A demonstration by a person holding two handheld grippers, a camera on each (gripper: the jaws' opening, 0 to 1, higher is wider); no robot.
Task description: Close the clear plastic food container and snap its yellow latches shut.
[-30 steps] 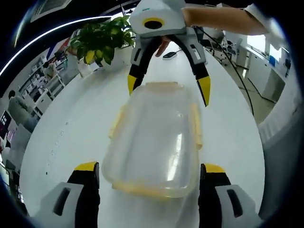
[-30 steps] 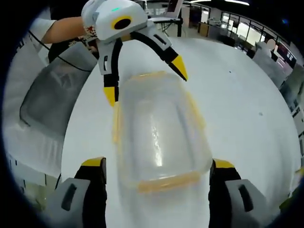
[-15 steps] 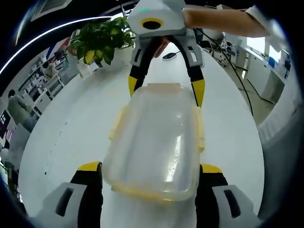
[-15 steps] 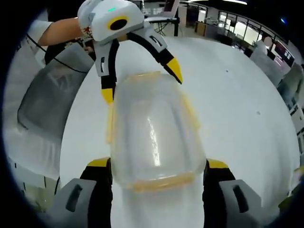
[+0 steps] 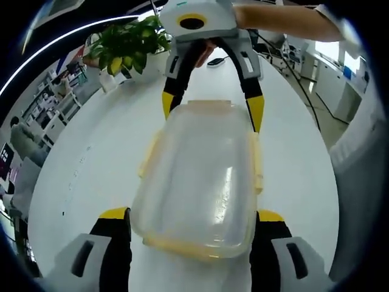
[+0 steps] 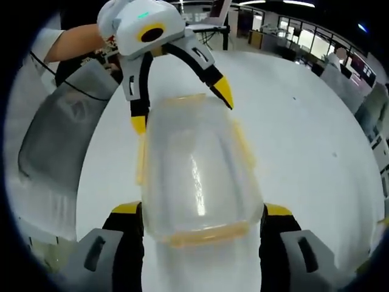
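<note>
Both the left gripper point(image 5: 189, 224) and right gripper point(image 6: 202, 219) clamp opposite ends of the container point(image 5: 197, 173), apparently pressing its yellow latches point(image 5: 256, 163) shut.

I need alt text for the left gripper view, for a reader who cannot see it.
A clear plastic food container with yellow latches lies on a white table, between the left gripper's jaws at its near end and the right gripper's at its far end. A potted plant stands behind.

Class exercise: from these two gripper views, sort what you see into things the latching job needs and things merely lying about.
Needed: clear food container, its yellow latches, left gripper, right gripper.

Lying about: potted plant, small dark object on the white table.
</note>
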